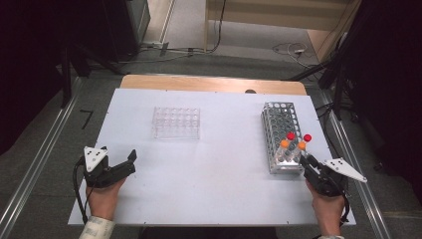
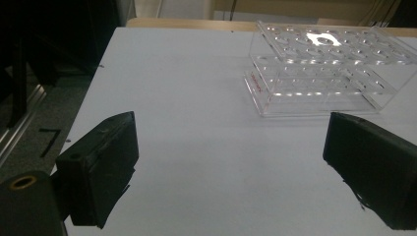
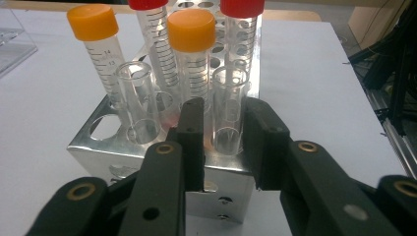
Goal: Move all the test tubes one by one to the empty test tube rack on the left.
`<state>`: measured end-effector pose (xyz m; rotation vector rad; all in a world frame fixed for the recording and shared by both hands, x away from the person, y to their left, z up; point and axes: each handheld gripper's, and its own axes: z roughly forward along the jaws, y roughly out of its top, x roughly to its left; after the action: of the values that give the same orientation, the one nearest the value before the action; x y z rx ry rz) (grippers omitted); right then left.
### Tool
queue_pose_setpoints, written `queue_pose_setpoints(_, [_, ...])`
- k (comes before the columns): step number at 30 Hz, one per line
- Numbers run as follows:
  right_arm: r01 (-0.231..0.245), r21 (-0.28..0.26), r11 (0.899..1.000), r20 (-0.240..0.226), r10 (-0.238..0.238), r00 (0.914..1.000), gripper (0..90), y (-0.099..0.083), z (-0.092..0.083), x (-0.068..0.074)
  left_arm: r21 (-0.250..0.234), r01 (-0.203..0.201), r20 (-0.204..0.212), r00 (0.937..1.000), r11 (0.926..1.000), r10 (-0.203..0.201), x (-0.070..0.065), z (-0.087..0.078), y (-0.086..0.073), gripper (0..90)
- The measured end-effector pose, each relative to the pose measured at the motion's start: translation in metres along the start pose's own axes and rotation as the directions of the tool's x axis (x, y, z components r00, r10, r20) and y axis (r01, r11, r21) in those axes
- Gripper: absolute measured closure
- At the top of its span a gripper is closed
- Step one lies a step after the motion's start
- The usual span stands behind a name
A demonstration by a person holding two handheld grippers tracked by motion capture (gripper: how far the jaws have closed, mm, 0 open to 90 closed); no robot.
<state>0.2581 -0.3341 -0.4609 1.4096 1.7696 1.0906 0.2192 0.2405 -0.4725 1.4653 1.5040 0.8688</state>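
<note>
Tubes: six in the metal rack (image 3: 147, 147): two orange-capped, two red-capped, two open clear ones in the front row.
Racks: two, metal at the table's right, clear plastic rack (image 1: 176, 122) mid-left.
Held tube (image 3: 227, 110): upright, long axis vertical, mouth up.
Look: clear, uncapped, empty; front right hole of the metal rack.
Right gripper (image 3: 223, 132): jaws clamped on the open tube.
Left gripper (image 2: 231, 162): jaws wide apart, empty, over bare table (image 2: 196, 98).

The left claw (image 2: 231, 167) hangs over the white counter (image 2: 196, 98) with its two black jaws spread wide and nothing between them. A clear plastic rack (image 2: 324, 69) stands on the counter at about one o'clock, well apart.
</note>
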Motion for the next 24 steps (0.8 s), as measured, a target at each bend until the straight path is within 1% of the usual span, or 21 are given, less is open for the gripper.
queue_pose_setpoints(4, [-0.002, 0.001, 1.000, 0.011, 0.002, 0.9999, 72.5, 0.000, 0.002, -0.001, 0.002, 0.000, -0.002, 1.0000, 1.0000, 0.000, 0.000, 0.000, 0.000, 7.3])
queue_pose_setpoints(7, [0.001, -0.009, 1.000, 0.011, -0.001, 0.9999, 72.8, 0.001, 0.001, -0.001, 0.002, 0.000, -0.002, 1.0000, 1.0000, 0.000, 0.000, 0.000, 0.000, 7.3])
queue_pose_setpoints(12, [-0.003, -0.063, 0.998, 0.010, 0.004, 0.9999, 73.2, 0.009, -0.012, -0.001, 0.002, 0.003, -0.002, 1.0000, 1.0000, -0.003, 0.000, 0.000, 0.000, 7.3])
queue_pose_setpoints(16, [-0.011, -0.107, 0.994, 0.006, 0.012, 0.9999, 73.5, 0.017, -0.023, -0.001, 0.000, 0.005, -0.003, 1.0000, 1.0000, -0.005, 0.001, 0.000, 0.000, 7.3])
queue_pose_setpoints(18, [-0.006, -0.127, 0.992, 0.005, 0.006, 1.0000, 73.5, 0.020, -0.029, 0.000, 0.000, 0.005, -0.003, 1.0000, 1.0000, -0.005, 0.001, 0.000, 0.000, 7.3])
queue_pose_setpoints(22, [-0.007, -0.147, 0.989, 0.001, 0.007, 1.0000, 73.6, 0.025, -0.035, 0.001, 0.000, 0.003, -0.009, 1.0000, 1.0000, -0.003, 0.002, 0.000, 0.000, 7.3])
queue_pose_setpoints(24, [0.006, -0.154, 0.988, 0.005, -0.005, 1.0000, 73.6, 0.028, -0.041, 0.002, 0.001, 0.006, -0.013, 0.9999, 1.0000, -0.006, 0.002, 0.000, 0.001, 7.3])
